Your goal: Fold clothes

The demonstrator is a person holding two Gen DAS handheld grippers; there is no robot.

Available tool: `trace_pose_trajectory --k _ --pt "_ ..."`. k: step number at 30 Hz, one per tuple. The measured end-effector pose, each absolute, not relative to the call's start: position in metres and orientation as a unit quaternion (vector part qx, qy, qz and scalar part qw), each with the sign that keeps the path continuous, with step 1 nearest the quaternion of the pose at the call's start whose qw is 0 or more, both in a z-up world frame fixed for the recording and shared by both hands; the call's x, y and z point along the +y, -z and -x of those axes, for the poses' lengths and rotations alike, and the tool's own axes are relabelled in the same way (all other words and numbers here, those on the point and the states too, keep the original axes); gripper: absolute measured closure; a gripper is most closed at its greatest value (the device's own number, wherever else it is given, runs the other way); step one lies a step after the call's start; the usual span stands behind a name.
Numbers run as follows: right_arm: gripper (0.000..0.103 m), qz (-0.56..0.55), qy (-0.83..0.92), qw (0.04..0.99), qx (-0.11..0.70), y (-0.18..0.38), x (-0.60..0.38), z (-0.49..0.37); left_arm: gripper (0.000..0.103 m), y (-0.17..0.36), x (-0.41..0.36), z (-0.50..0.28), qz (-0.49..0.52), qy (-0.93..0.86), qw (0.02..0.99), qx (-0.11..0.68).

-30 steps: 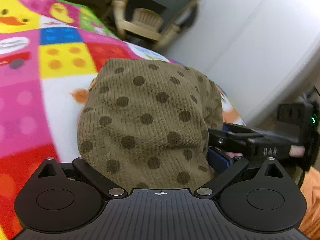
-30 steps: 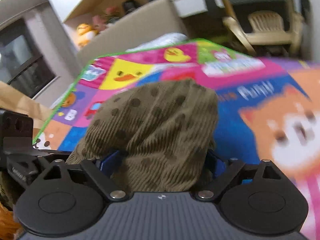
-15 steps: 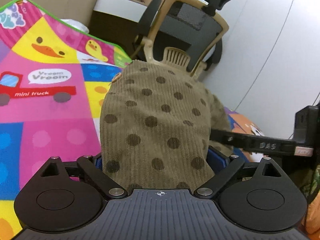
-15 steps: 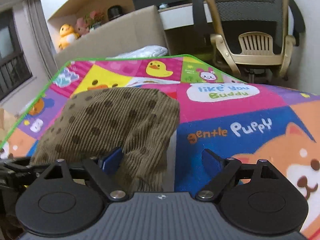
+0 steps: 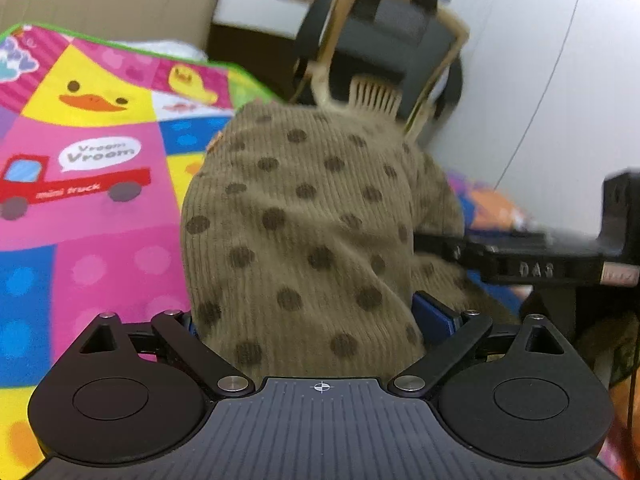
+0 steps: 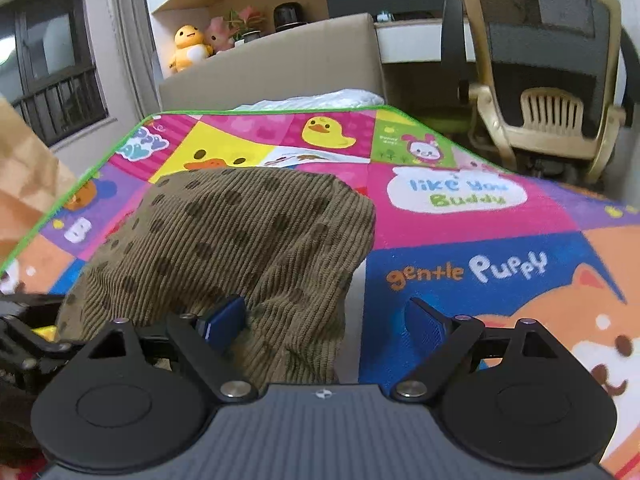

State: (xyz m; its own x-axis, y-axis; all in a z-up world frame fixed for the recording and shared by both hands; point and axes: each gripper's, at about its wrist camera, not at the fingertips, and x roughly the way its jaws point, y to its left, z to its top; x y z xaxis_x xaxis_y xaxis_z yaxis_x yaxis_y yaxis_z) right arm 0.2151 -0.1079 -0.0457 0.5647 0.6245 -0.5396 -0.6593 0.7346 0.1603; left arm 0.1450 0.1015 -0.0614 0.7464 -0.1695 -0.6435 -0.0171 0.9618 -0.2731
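An olive-brown corduroy garment with dark dots lies bunched on the colourful play mat. My left gripper is open, and the cloth fills the gap between its fingers and hides the left pad. In the right wrist view the same garment covers the left blue pad of my open right gripper. Its right pad stands free over the mat. The right gripper's black body reaches in from the right against the cloth.
An office chair with a beige frame stands past the mat's far edge. A beige headboard with plush toys behind it lies beyond the mat. A white wall is on the right, and a paper bag on the left.
Both views have tilted up and show more of the room. The garment has slid from the middle of the right gripper toward its left finger and now lies lower on the mat.
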Motion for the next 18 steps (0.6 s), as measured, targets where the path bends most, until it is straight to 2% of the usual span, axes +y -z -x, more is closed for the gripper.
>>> trace_pose_trajectory --k 3,6,10,13,18 --pt "0.015 0.041 -0.354 0.89 0.283 0.044 -0.106 -0.211 0.005 0.028 0.111 -0.15 0.163 0.045 0.903 0.396" --pt "0.011 0.035 -0.354 0.889 0.288 0.045 -0.108 -0.215 0.005 -0.009 0.13 -0.155 0.211 0.027 0.897 0.388" --pt "0.011 0.035 -0.354 0.888 0.29 0.046 -0.107 -0.219 0.002 -0.041 0.128 -0.165 0.135 0.035 0.937 0.321" --pt "0.011 0.036 -0.354 0.889 0.289 0.047 -0.105 -0.221 0.002 -0.028 0.126 -0.192 0.057 0.069 0.945 0.314" --pt "0.009 0.011 -0.367 0.878 0.306 0.041 -0.114 -0.23 0.002 0.029 0.152 -0.202 0.15 0.109 0.917 0.353"
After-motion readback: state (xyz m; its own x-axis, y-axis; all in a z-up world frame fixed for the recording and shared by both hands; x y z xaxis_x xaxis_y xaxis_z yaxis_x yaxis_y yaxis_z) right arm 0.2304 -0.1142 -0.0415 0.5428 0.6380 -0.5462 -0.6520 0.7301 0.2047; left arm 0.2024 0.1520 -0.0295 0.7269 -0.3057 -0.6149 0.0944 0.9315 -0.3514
